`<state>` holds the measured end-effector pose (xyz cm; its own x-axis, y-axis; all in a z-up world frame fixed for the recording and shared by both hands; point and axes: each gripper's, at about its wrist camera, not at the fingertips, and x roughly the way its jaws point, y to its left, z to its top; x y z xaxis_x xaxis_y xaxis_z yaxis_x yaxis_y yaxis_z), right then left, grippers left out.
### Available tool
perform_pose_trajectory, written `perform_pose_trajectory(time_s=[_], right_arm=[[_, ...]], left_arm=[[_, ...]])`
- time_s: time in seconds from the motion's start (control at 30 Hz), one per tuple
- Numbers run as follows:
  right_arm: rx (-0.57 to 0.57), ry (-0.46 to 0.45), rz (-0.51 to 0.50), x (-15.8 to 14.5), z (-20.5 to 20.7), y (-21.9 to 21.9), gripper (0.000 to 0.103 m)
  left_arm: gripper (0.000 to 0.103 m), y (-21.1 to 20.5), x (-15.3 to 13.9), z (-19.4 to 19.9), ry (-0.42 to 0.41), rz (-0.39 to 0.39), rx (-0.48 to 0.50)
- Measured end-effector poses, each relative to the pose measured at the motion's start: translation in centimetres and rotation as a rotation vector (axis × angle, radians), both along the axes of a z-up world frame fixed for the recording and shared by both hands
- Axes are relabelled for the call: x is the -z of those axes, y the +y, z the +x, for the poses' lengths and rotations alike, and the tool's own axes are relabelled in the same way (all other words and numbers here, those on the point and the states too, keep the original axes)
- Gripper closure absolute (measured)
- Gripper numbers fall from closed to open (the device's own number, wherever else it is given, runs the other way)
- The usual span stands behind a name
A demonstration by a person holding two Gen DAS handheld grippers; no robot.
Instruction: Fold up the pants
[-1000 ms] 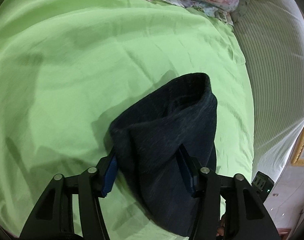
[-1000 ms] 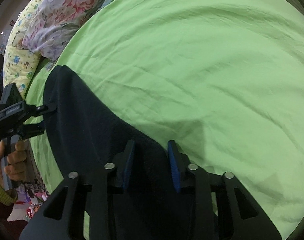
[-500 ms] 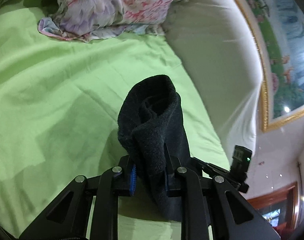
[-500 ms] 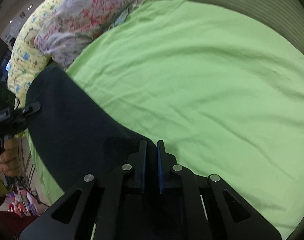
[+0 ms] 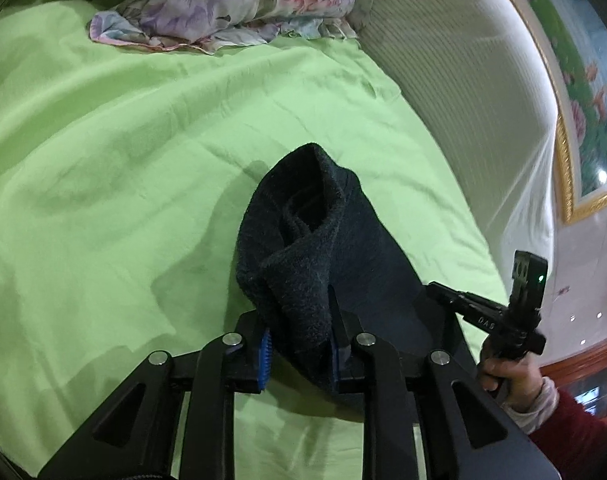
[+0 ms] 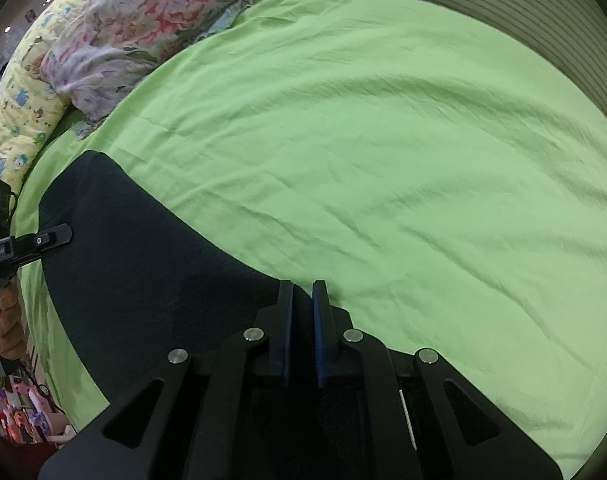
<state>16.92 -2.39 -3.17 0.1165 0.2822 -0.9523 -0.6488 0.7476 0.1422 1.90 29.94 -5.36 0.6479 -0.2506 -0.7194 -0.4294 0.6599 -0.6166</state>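
The dark pants point(image 6: 143, 280) lie on the bed's green sheet point(image 6: 383, 160), stretched as a band from the centre bottom of the right wrist view up to the left edge. The right gripper point(image 6: 302, 320) has its fingers pressed nearly together on one end of the fabric. In the left wrist view the left gripper point(image 5: 299, 344) pinches a bunched fold of the pants point(image 5: 303, 240), its jaws having just eased slightly apart, the fold pointing up-frame. Floral pillows point(image 5: 231, 0) lie at the top.
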Motion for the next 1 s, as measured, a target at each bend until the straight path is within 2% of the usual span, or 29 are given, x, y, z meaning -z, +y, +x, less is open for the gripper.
perform_pose_trajectory(time_s=[0.17, 0.37, 0.5, 0.67, 0.83, 1.0], right_arm=[[0.096, -0.077, -0.049, -1.2, 0.2, -0.7, 0.090], [0.238, -0.072, 0.036, -4.2, -0.6, -4.3, 0.090], [0.329, -0.070, 0.082, -5.7, -2.6, -7.3, 0.089], [0.445, -0.058, 0.106, -6.5, -6.3, -11.0, 0.084], [0.572, -0.080, 0.140, -7.8, -9.7, -15.8, 0.064], [0.702, -0.089, 0.179, -8.4, -12.7, -20.7, 0.063]], left_arm=[[0.067, 0.3, -2.0, -0.8, 0.020, 0.044, -0.027], [0.057, 1.2, -6.6, -1.6, -0.053, 0.107, -0.061], [0.050, 0.6, -9.0, -0.7, -0.099, 0.123, -0.034], [0.047, -3.1, -10.0, 2.3, -0.119, 0.100, 0.073], [0.046, -8.8, -9.7, 5.8, -0.091, 0.086, 0.232], [0.043, -15.0, -9.3, 9.1, -0.069, 0.084, 0.407]])
